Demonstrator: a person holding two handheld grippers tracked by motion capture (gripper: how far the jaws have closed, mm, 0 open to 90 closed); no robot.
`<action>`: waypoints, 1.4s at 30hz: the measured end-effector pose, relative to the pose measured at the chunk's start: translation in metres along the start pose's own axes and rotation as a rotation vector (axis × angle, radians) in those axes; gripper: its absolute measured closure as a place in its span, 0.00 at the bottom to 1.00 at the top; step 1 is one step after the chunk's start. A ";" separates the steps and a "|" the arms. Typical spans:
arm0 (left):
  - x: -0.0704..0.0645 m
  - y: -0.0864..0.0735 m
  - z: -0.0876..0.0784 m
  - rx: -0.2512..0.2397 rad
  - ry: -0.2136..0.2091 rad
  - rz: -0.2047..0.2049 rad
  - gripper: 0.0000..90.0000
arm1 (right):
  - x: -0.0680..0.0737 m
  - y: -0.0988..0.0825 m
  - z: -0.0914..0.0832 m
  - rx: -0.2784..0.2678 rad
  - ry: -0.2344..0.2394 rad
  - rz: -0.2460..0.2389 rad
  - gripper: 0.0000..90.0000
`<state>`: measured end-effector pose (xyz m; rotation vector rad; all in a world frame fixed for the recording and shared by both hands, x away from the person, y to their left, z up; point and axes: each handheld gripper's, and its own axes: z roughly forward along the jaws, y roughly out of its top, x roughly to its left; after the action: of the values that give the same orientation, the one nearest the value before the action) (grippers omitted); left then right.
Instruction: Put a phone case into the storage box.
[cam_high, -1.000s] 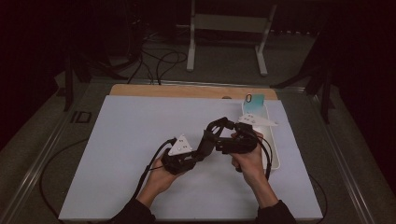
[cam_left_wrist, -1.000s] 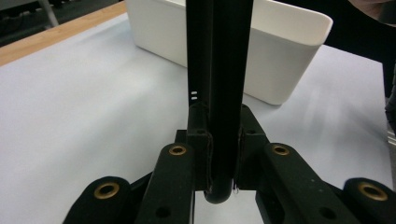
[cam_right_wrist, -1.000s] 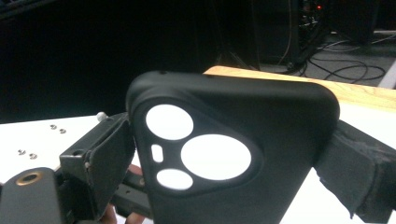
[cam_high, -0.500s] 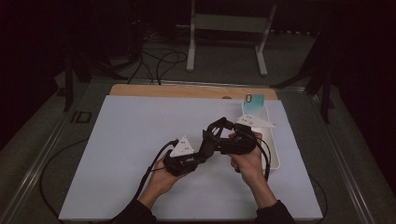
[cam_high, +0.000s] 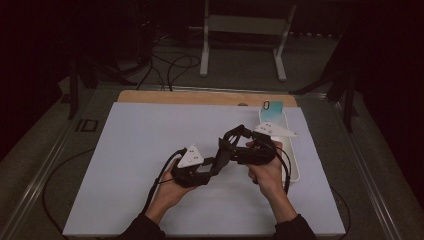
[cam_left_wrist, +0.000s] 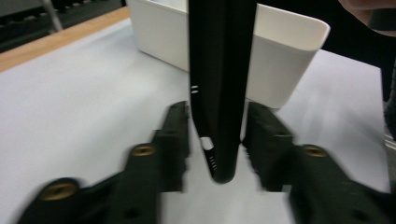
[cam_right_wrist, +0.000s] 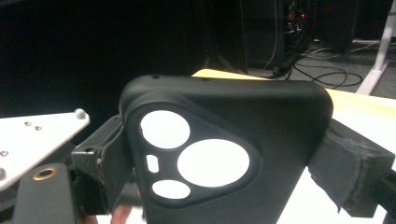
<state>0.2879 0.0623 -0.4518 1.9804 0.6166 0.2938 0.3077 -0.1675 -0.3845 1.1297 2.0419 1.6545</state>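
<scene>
While right gripper (cam_right_wrist: 224, 163) clamps phone case (cam_right_wrist: 224, 149) | left gripper (cam_left_wrist: 217, 140) just opened, astride it, untouching

I can read no lettering, label, brand or number anywhere. The black phone case (cam_right_wrist: 224, 154) between my jaws bears only blank cut-outs, the white bin (cam_left_wrist: 280, 56) beyond the case is plain, and the teal card (cam_high: 273, 107) at the bin's far end is too small to read.
</scene>
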 end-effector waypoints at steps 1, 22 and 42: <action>0.001 0.000 -0.002 0.000 0.014 -0.003 0.49 | 0.000 0.000 -0.001 -0.001 -0.001 -0.002 0.16; 0.034 -0.028 -0.053 -0.046 0.248 -0.088 0.00 | -0.006 0.001 -0.006 0.001 -0.018 -0.017 0.16; 0.048 -0.085 -0.106 -0.086 0.395 -0.120 0.00 | -0.008 0.006 -0.010 0.013 -0.031 -0.038 0.16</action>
<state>0.2555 0.1999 -0.4797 1.8057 0.9537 0.6351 0.3090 -0.1800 -0.3780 1.1071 2.0445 1.5981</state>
